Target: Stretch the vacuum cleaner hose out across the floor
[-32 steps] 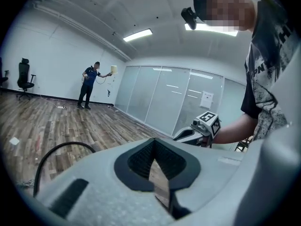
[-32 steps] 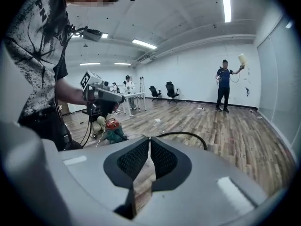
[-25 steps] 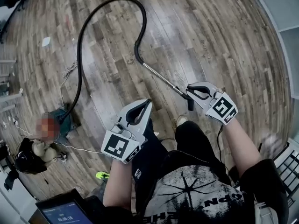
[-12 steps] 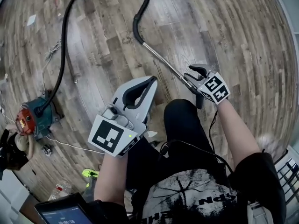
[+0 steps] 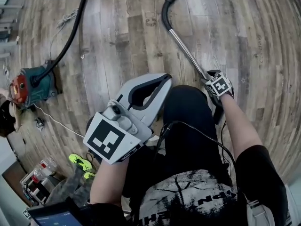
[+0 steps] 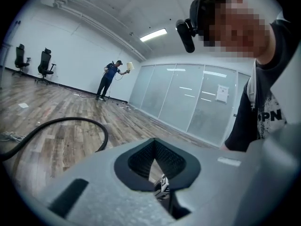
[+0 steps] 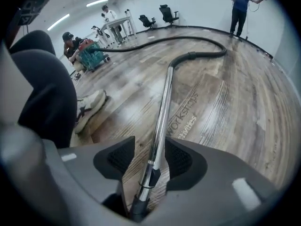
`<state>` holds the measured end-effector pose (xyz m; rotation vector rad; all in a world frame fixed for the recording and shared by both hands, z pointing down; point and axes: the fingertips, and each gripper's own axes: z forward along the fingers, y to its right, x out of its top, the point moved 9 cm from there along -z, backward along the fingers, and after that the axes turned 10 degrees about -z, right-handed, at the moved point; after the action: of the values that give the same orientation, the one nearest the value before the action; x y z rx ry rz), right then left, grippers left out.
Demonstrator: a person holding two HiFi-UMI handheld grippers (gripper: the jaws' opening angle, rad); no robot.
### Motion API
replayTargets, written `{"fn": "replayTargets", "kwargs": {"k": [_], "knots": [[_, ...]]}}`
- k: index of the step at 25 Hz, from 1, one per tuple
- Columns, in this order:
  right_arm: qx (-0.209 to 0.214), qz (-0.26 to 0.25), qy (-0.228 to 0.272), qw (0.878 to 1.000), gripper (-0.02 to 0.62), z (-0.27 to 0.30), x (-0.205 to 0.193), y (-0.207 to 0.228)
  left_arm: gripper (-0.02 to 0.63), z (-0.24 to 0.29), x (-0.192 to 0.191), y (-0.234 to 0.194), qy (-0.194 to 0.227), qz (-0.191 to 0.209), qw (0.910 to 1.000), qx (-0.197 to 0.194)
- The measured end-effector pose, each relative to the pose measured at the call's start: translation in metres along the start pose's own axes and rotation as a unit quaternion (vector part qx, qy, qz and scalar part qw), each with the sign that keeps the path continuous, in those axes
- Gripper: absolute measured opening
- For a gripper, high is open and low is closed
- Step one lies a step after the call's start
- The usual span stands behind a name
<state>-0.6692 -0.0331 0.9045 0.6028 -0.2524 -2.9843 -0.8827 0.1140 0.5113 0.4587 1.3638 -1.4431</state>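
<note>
The vacuum's metal wand (image 5: 188,51) lies on the wood floor and joins the black hose (image 5: 165,11), which curves off the top of the head view. Another stretch of hose (image 5: 70,36) runs down to the teal and red vacuum body (image 5: 30,86). My right gripper (image 5: 211,76) is low by the floor at the wand's near end. In the right gripper view the wand (image 7: 162,107) passes between its jaws (image 7: 150,149), which have just been opening; a gap shows on each side. My left gripper (image 5: 165,81) hovers over my knee, shut and empty (image 6: 154,141).
My black-trousered leg (image 5: 188,121) and white shoe (image 7: 89,107) are close to the wand. A thin white cable (image 5: 56,121) trails from the vacuum body. Green shoes (image 5: 80,163) sit at lower left. People stand far off (image 7: 241,4), with office chairs (image 6: 44,62) along the wall.
Both grippers have sunk toward the floor, the right one much further. The right jaws, shut on the wand's end before, now stand apart around it. The left jaws stay shut.
</note>
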Motion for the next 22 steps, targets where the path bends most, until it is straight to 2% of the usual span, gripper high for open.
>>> {"fn": "replayTargets", "kwargs": {"k": [4, 7, 9, 15, 19, 22], "knots": [[0.011, 0.025, -0.026, 0.999, 0.212, 0.043, -0.02, 0.008, -0.003, -0.008, -0.02, 0.004, 0.006, -0.002, 0.9991, 0.042], [0.017, 0.015, -0.033, 0.999, 0.217, 0.065, -0.021, 0.009, -0.003, -0.015, -0.03, 0.004, 0.001, -0.006, 0.9979, 0.064], [0.011, 0.01, -0.033, 0.999, 0.235, 0.075, -0.017, 0.011, -0.003, -0.022, -0.036, 0.003, -0.004, -0.008, 0.9974, 0.072], [-0.021, 0.023, -0.069, 0.997, 0.202, 0.094, -0.021, 0.012, -0.003, -0.035, -0.044, 0.003, -0.014, 0.002, 0.9941, 0.107], [-0.021, 0.033, -0.065, 0.997, 0.193, 0.093, -0.019, 0.011, -0.003, -0.038, -0.042, 0.003, -0.004, -0.003, 0.9936, 0.113], [-0.002, 0.077, -0.054, 0.996, 0.181, 0.092, -0.022, 0.018, -0.003, -0.035, -0.045, 0.005, -0.009, 0.005, 0.9939, 0.11]]}}
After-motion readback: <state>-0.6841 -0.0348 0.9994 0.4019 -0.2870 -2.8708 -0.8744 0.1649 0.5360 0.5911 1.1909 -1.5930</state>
